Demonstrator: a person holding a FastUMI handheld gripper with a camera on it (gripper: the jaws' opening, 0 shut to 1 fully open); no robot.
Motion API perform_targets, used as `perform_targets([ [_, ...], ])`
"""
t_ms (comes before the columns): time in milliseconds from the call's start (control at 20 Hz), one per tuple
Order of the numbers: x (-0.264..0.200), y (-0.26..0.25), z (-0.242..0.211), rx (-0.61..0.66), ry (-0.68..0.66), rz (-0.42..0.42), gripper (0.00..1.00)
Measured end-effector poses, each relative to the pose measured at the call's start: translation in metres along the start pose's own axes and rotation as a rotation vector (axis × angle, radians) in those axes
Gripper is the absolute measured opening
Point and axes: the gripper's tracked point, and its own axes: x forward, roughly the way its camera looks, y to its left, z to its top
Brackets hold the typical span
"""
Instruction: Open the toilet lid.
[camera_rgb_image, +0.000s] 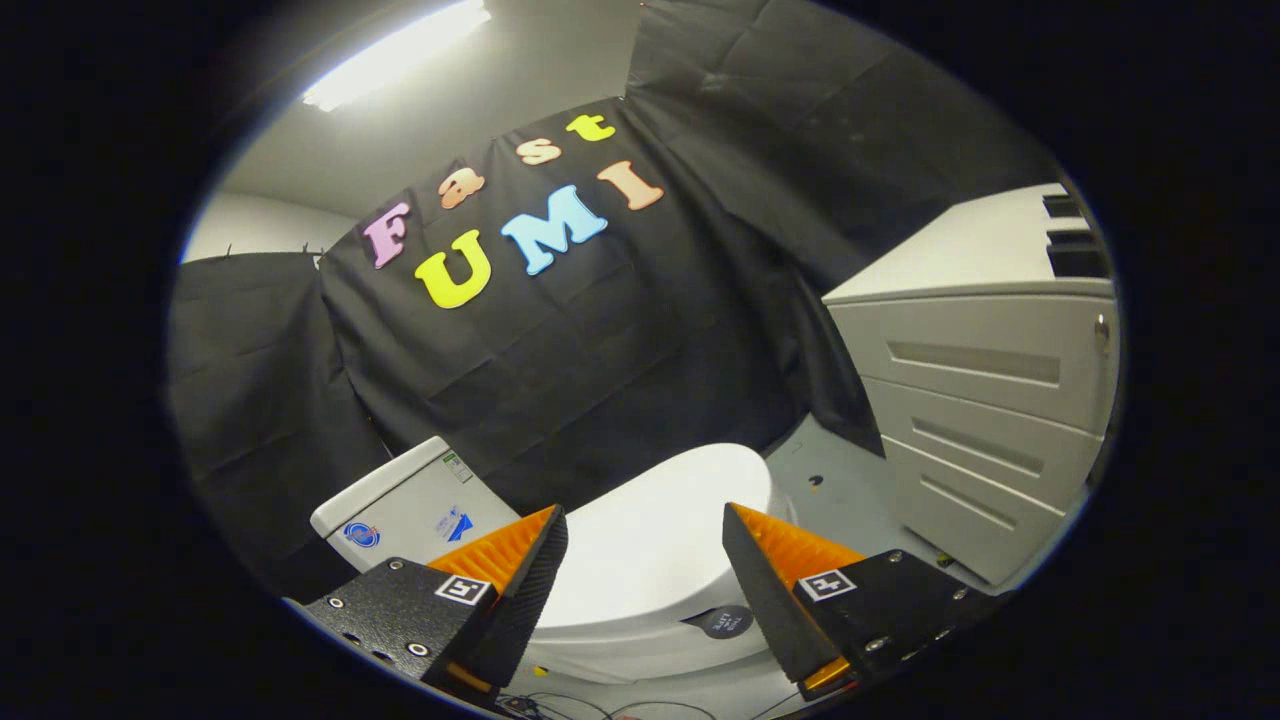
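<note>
Black cloth (600, 330) hangs as the booth's far wall, draped in folds, with a pale ceiling above it and a bright strip light (400, 55) at the upper left. On the right stands a light grey drawer cabinet (985, 390) with three drawer fronts, each with a long recessed grip; its flat top carries some dark slotted thing at the far right that is too cut off to make out. Pale floor (830, 470) shows between the cabinet and the toilet, with a small dark spot on it.

Low in the middle sits the white toilet, seen tilted. Its lid (655, 545) is down, lying flat and closed over the seat, smooth and rounded, and it fills the gap between the two fingers and reaches beyond them. A small dark round sticker (727, 622) sits on the near rim of the toilet, just beside the right finger. To the left, past the left finger, is the white cistern (405, 510), a boxy tank with a few small stickers on its face, standing against the cloth.

The claw (645, 525) hangs wide open above the near part of the lid, its fingers well apart and holding nothing; neither finger (520, 575) can be seen touching the lid. Thin wires lie on the floor under the fingers.
</note>
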Motion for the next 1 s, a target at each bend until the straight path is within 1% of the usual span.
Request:
perform_targets([
  [150,0.008,-0.018,-0.03,0.077,0.064,-0.053,0.96],
  [300,0.011,-0.034,-0.044,0.141,0.095,-0.088,0.96],
  [450,0.017,-0.047,-0.063,0.161,0.135,-0.116,0.96],
  [600,0.023,-0.056,-0.072,0.212,0.174,-0.131,0.96],
  [900,0.03,-0.085,-0.113,0.339,0.278,-0.234,0.96],
  [1000,0.03,-0.085,-0.125,0.383,0.31,-0.239,0.96],
])
